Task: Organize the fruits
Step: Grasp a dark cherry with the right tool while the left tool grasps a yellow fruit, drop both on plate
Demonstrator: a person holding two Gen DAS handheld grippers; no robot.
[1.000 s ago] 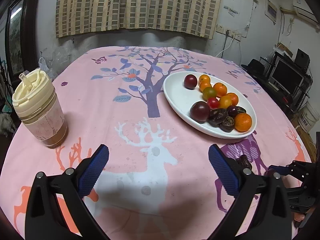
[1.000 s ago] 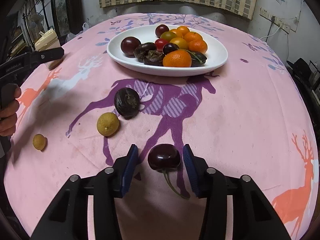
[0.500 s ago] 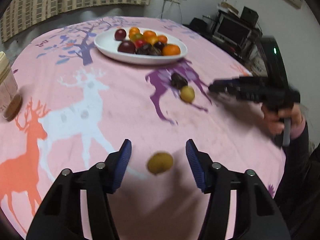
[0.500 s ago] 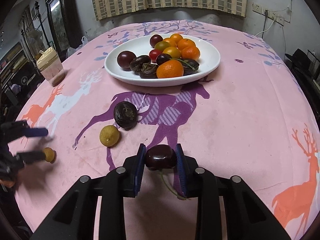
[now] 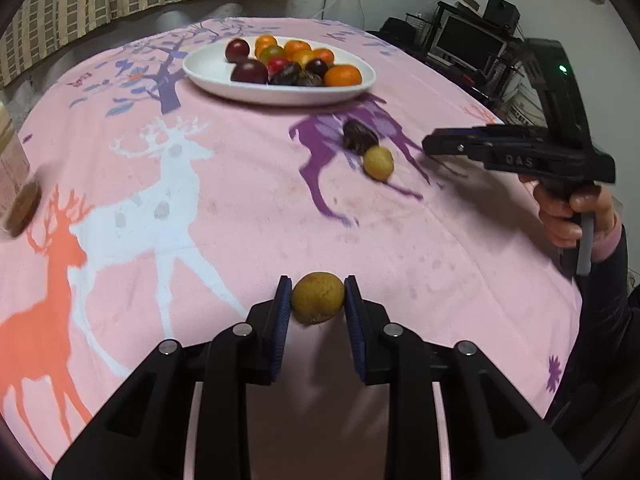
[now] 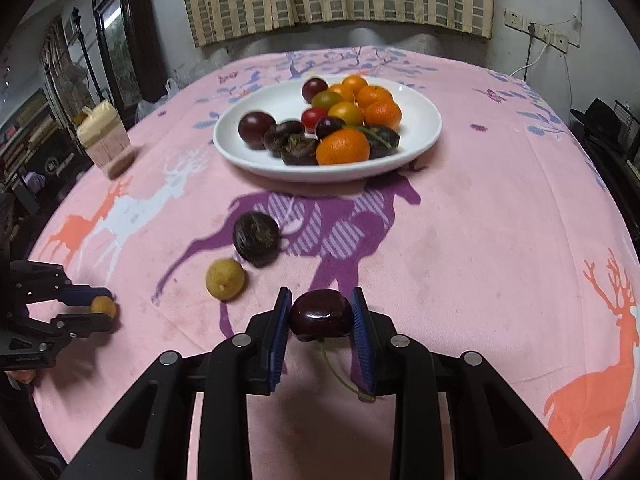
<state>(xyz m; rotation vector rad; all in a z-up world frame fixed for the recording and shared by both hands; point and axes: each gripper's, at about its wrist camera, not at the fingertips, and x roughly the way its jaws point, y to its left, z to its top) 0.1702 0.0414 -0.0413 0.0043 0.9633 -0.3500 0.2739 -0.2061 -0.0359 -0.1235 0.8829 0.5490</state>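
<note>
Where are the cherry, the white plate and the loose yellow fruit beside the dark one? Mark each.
cherry [image 6: 320, 316]: right wrist view, its glossy front between the jaws.
plate [image 6: 420, 136]: right wrist view, bare inner wall on the right.
yellow fruit [image 6: 225, 279]: right wrist view, middle of its skin.

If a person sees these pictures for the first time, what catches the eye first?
Probably the white plate heaped with oranges and dark fruits at the far middle of the pink deer tablecloth. Next, nearer, each gripper is shut on a fruit: the right gripper on a dark cherry, the left gripper on a small yellow-brown fruit.
</note>
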